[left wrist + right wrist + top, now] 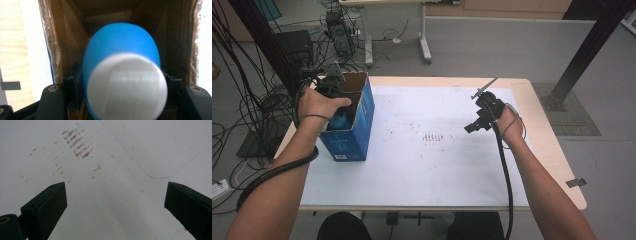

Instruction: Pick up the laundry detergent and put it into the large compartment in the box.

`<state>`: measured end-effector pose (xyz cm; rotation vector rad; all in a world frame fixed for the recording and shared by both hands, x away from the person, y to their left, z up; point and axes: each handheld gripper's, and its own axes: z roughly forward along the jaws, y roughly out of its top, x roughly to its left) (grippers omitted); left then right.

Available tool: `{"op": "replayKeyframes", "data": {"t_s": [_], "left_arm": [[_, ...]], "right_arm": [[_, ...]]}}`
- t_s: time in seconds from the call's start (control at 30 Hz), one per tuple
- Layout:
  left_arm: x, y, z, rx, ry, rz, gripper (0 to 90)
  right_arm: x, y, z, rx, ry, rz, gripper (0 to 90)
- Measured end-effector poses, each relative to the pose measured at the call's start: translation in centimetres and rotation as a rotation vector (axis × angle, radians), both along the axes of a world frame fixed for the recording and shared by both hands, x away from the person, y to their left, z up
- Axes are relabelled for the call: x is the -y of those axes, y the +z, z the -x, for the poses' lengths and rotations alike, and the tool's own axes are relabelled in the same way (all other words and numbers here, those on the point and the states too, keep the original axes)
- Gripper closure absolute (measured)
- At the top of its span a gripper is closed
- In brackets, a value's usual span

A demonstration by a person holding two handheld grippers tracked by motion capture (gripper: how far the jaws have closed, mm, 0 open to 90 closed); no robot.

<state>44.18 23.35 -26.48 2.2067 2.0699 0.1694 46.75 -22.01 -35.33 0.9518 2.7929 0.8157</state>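
A blue bottle [120, 42] with a white round end [127, 87] hangs inside an open cardboard box [359, 125], blue outside and brown inside, at the table's left. My left gripper [122, 82] reaches down into the box, with its black jaws pressed on the bottle's two sides. In the high view the left gripper [339, 114] is partly hidden by the hand and the box wall. My right gripper [473, 125] hovers over the white sheet [140, 150] right of centre. That right gripper [115, 200] is open, with nothing between its fingers.
The white sheet [422, 170] covers most of the wooden table [557, 160] and bears brown smudges [432, 136] at its middle. Cables and equipment [337, 30] lie on the floor at the back left. A black post [582, 55] stands at the right.
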Motion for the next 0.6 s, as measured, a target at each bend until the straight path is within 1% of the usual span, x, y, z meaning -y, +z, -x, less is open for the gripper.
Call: {"op": "replayKeyframes", "data": {"t_s": [0.27,0.53,0.6], "left_arm": [[0.31,0.23,0.03,-0.006,-0.013,0.002,33.4],[0.41,0.82,0.15,0.000,-0.015,0.003,31.4],[0.44,1.05,0.20,0.007,-0.013,0.002,31.2]], "right_arm": [[-0.02,-0.02,-0.03,-0.002,0.002,0.001,4.2],[0.05,0.08,0.01,0.004,0.000,0.002,4.2],[0.02,0.08,0.02,0.002,0.000,0.001,4.2]]}}
